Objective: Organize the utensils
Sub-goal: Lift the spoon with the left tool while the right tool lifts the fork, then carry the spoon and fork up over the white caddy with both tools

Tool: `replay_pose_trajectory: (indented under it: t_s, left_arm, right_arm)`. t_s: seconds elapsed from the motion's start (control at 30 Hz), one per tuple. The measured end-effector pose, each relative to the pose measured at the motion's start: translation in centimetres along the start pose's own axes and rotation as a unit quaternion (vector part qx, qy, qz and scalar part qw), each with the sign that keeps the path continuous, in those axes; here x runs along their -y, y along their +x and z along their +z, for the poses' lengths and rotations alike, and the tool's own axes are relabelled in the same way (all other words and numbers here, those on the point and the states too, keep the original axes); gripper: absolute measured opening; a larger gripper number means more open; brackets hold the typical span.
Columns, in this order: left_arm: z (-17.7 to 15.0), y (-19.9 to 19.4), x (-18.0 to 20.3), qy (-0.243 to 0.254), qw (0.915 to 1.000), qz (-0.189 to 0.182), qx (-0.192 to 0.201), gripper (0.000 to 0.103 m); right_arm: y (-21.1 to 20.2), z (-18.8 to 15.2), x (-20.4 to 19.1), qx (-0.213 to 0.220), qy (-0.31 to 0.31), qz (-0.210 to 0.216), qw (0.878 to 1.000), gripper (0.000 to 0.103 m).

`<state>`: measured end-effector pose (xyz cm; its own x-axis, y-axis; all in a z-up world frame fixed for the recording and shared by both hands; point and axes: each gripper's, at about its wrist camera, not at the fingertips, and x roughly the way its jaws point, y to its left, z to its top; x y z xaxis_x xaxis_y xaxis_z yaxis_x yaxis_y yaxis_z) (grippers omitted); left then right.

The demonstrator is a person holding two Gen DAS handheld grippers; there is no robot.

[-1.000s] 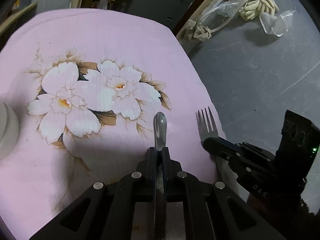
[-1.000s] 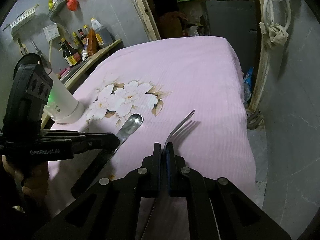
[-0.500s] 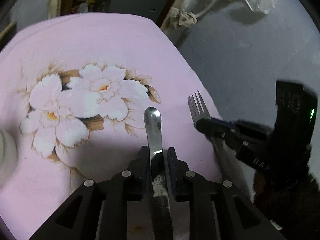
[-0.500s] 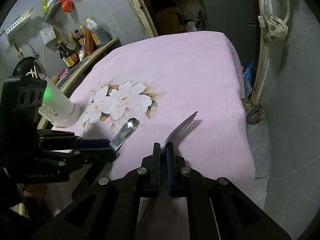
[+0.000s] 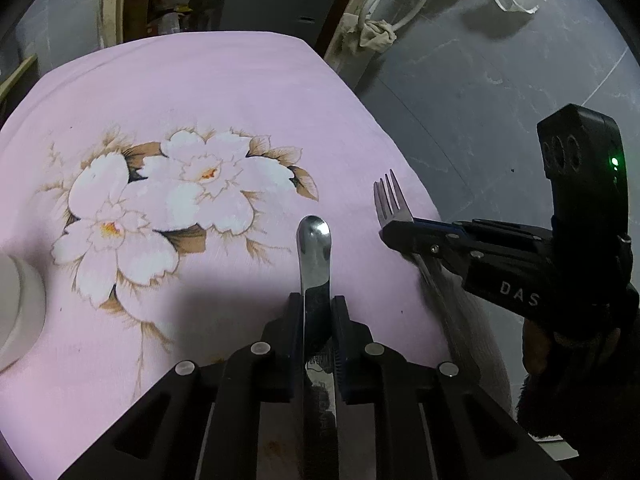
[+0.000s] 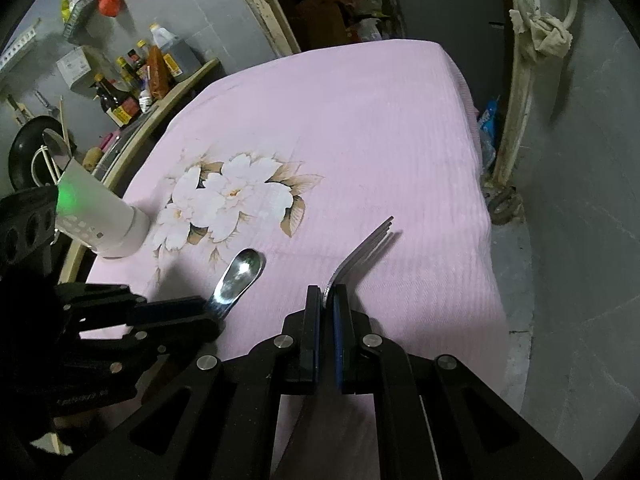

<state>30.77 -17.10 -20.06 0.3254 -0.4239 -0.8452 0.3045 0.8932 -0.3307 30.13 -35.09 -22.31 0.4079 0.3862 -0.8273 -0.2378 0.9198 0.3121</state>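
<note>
A steel spoon [image 5: 314,240] lies flat-side up between the pads of my left gripper [image 5: 316,304], its bowl sticking out forward over the pink flowered cloth [image 5: 200,80]. The jaws are closing on its handle and the pads touch its edges. The right wrist view shows the same spoon [image 6: 240,272] at the left gripper [image 6: 208,312]. My right gripper [image 6: 327,292] is shut on a steel fork [image 6: 364,250], tines pointing forward and up above the cloth. From the left wrist view the fork [image 5: 390,204] and right gripper [image 5: 394,232] are just right of the spoon.
A white cylindrical utensil holder [image 6: 104,216] with utensils in it stands on the cloth at the left. Sauce bottles [image 6: 132,84] line a shelf behind. The cloth's right edge [image 6: 480,220] drops toward a grey floor [image 5: 500,100]. A hand in a dark sleeve [image 5: 568,340] holds the right gripper.
The spoon has turned from edge-on to flat between the left jaws, which stand a little wider apart. The right gripper and its fork have stayed nearly in place.
</note>
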Motion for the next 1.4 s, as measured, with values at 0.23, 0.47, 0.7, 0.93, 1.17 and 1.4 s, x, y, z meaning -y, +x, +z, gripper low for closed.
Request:
replay_pose_trajectory:
  t_s: [0.23, 0.47, 0.7, 0.93, 1.17, 1.4]
  left_arm:
    - [-1.1, -1.2, -0.5, -0.026, 0.9995, -0.011, 0.016, 0.003]
    - [-1.0, -1.0, -0.1, -0.007, 0.9999, -0.010, 0.003, 0.002]
    - [-0.5, -0.6, 0.4, 0.002, 0.9998, -0.006, -0.019, 0.003]
    - [0.0, 0.2, 0.3, -0.014, 0.9992, -0.004, -0.038, 0.002]
    - [-1.2, -2.9, -0.4, -0.028, 0.9991, -0.015, 0.029, 0.002]
    - [-1.9, -9.2, -2.2, -0.048, 0.9885, 0.009, 0.143, 0.002]
  right_arm:
    - [-0.5, -0.5, -0.2, 0.009, 0.010, -0.004, 1.000, 0.003]
    - [-0.6, -0.4, -0.1, 0.004, 0.010, -0.008, 1.000, 0.003]
    - [-0.4, -0.2, -0.3, -0.005, 0.011, -0.020, 1.000, 0.003]
    - [-2.0, -1.0, -0.7, 0.034, 0.017, -0.023, 0.999, 0.002]
    - [-5.9, -1.5, -2.7, 0.138, 0.017, -0.002, 0.990, 0.002]
    - [-10.1, -0.5, -6.7, 0.262, -0.005, 0.027, 0.965, 0.002]
